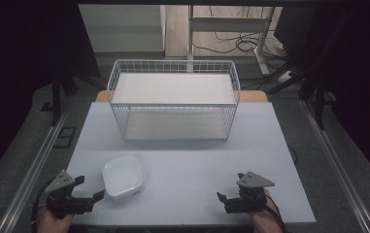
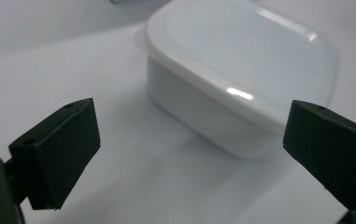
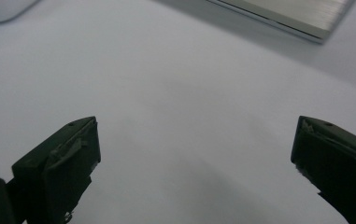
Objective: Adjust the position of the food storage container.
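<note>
1. A white plastic container (image 1: 122, 176) is seen upright on the tabletop (image 1: 192, 170), near the front edge and toward the front left corner, its opening facing up; it is judged to have been set there within easy reach of the left hand.
2. The left gripper (image 1: 89, 191) is held low at the front left corner, just beside the container, with its jaws spread wide and nothing between them.
3. In the left gripper view the container (image 2: 241, 74) is seen ahead of the jaws and offset toward the right-hand one, not yet between them; the pose is judged to be an approach for a grasp of its wall or rim.
4. The right gripper (image 1: 226, 199) is held near the front right corner, well apart from the container, jaws wide and empty over bare tabletop, apparently kept in waiting.
5. A white wire basket (image 1: 174, 99) stands at the rear edge, possibly the destination.
</note>
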Demonstrator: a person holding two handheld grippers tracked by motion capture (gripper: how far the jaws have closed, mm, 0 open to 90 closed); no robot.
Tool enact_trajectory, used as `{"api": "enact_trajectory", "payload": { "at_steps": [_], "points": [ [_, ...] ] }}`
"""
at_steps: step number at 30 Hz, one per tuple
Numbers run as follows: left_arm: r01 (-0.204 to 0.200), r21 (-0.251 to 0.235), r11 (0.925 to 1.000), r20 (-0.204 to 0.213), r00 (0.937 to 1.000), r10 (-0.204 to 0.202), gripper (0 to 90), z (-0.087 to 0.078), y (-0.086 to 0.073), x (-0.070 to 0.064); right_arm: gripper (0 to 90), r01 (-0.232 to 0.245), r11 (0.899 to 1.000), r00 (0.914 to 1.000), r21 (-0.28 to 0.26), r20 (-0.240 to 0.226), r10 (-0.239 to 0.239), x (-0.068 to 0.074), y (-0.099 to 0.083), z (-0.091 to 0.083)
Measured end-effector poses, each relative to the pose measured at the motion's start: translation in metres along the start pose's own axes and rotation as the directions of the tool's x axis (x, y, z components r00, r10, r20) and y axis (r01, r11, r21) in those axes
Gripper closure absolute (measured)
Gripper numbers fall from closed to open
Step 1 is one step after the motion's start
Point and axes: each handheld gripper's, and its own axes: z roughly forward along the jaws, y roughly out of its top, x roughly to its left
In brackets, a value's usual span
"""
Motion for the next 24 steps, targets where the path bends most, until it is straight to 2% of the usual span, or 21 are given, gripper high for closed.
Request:
{"api": "enact_trajectory", "payload": {
  "at_steps": [3,5,6,9,13,14,15,18,20,23,24],
  "points": [
    [-0.016,0.031,0.9994,-0.017,0.9997,0.016,3.1,0.0046,-0.0025,0.0027,0.7,-0.023,1.0,0.9995,0.004,-0.021,0.023,-0.0058,-0.0008,0.0021],
    [-0.019,0.043,0.9989,-0.016,0.9997,0.02,2.5,0.0059,-0.0034,0.0027,0.8,-0.029,1.0,0.9994,-0.002,-0.017,0.029,-0.0065,-0.0004,0.003],
    [-0.025,0.057,0.998,-0.025,0.9993,0.026,2.1,0.0074,-0.0034,0.0021,0.4,-0.031,0.999,0.9995,-0.008,0.005,0.031,-0.006,-0.0003,0.004],
    [-0.033,0.067,0.9972,-0.019,0.9992,0.034,1.6,0.0089,-0.0033,0.0017,0.0,-0.026,1.0,0.9991,-0.006,0.033,0.027,-0.0047,-0.0009,0.0064],
    [-0.033,0.081,0.9962,-0.009,0.9994,0.034,1.1,0.0102,-0.0039,0.0015,0.0,-0.023,1.0,0.9986,-0.001,0.047,0.023,-0.0038,-0.0005,0.0076],
    [-0.027,0.082,0.9963,0.013,0.9996,0.026,1.3,0.01,-0.004,0.0025,0.0,-0.03,1.0,0.998,0.002,0.056,0.029,-0.0036,-0.0003,0.0085],
    [-0.028,0.078,0.9966,0.018,0.9995,0.027,1.8,0.0093,-0.0039,0.0026,0.0,-0.037,0.999,0.9978,0.004,0.054,0.037,-0.0036,-0.0002,0.0088],
    [-0.034,0.073,0.9968,0.027,0.9991,0.032,7.2,0.0066,-0.0038,0.0029,0.0,-0.053,0.999,0.9972,0.011,0.054,0.052,-0.0039,0.0,0.0089],
    [-0.039,0.064,0.9972,0.048,0.9982,0.036,15.3,0.0048,-0.0043,0.0031,0.0,-0.065,0.998,0.9969,0.014,0.047,0.064,-0.0041,0.0003,0.0084],
    [-0.054,0.06,0.9967,0.098,0.994,0.048,31.4,0.0038,-0.0047,0.0021,0.0,-0.077,0.997,0.9962,0.011,0.041,0.077,-0.0047,0.0011,0.0074],
    [-0.054,0.06,0.9967,0.098,0.994,0.048,39.3,0.0038,-0.0047,0.0021,0.0,-0.077,0.997,0.9962,0.011,0.041,0.077,-0.0047,0.0011,0.0074]
  ]
}}
